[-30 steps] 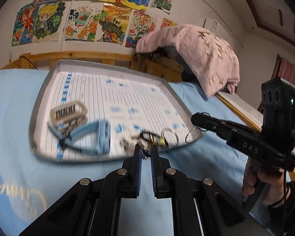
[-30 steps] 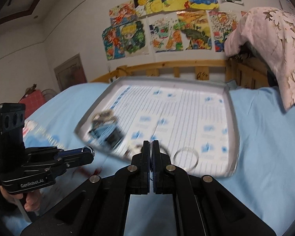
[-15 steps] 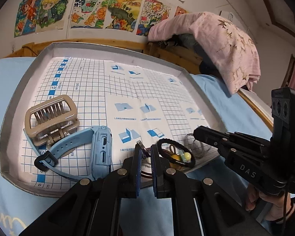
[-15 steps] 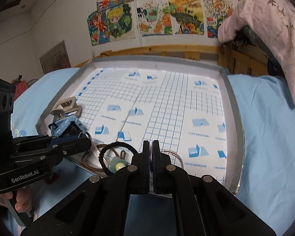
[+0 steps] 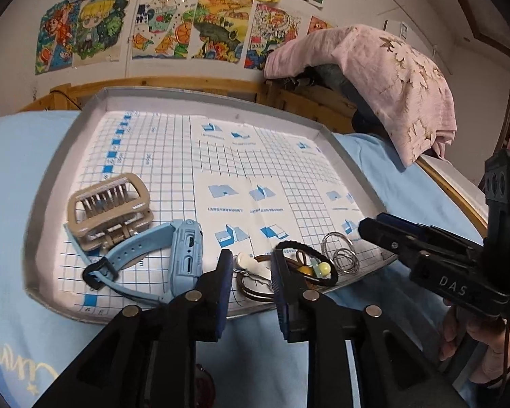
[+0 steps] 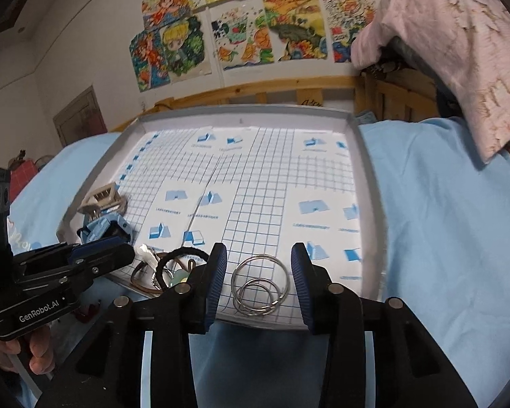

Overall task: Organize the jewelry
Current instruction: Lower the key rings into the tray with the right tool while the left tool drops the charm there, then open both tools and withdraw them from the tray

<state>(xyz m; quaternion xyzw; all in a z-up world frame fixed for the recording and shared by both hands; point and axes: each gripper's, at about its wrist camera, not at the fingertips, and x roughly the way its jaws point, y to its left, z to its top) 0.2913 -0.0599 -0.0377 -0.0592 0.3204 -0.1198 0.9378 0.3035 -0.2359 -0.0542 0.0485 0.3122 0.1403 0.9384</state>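
Observation:
A grey tray (image 5: 200, 97) with a blue-grid liner lies on a blue bedsheet. On its near edge lie a beige hair claw (image 5: 108, 210), a blue watch (image 5: 183, 255), a brown bangle with a white clip (image 5: 251, 272), a black hair tie with yellow and green beads (image 5: 306, 265) and silver rings (image 5: 343, 251). My left gripper (image 5: 250, 272) is open around the bangle and clip. My right gripper (image 6: 258, 272) is open around the silver rings (image 6: 258, 285). The hair tie also shows in the right wrist view (image 6: 180, 265).
A pink cloth (image 5: 374, 68) drapes over a wooden bed frame (image 6: 289, 91) behind the tray. Children's drawings (image 5: 173, 23) hang on the wall. The blue sheet (image 6: 452, 221) spreads right of the tray.
Both grippers have opened from shut or nearly shut. Both have moved in over the tray's near edge, the left around the bangle, the right around the silver rings.

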